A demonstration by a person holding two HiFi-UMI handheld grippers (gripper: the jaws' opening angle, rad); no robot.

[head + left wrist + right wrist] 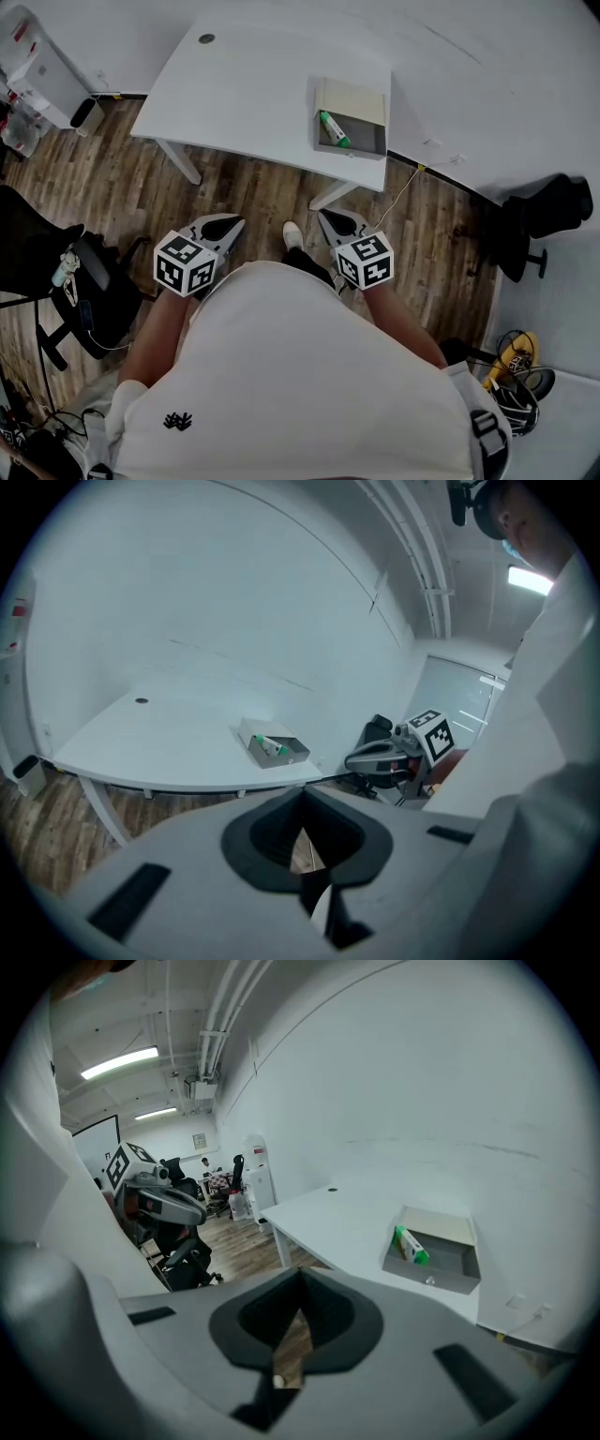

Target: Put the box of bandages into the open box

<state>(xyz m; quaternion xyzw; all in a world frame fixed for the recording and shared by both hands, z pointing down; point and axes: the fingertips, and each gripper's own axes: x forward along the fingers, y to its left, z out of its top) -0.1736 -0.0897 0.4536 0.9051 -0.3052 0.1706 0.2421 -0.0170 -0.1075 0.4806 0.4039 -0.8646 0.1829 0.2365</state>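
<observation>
Bandages point(333, 129) lie inside the open box point(367, 141), so the placing looks done.
Head view: the box sits by the table's point(244, 84) near right edge, with bare floor point(253, 192) before it. Left gripper view: left gripper point(302, 841) pressed together, empty. Right gripper view: right gripper point(298, 1321) likewise. Best to hold both clear of the table.

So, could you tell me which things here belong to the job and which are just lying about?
Job: box of bandages, already inside the open box; white table.
Lying about: office chair, second chair, yellow item on the floor.
</observation>
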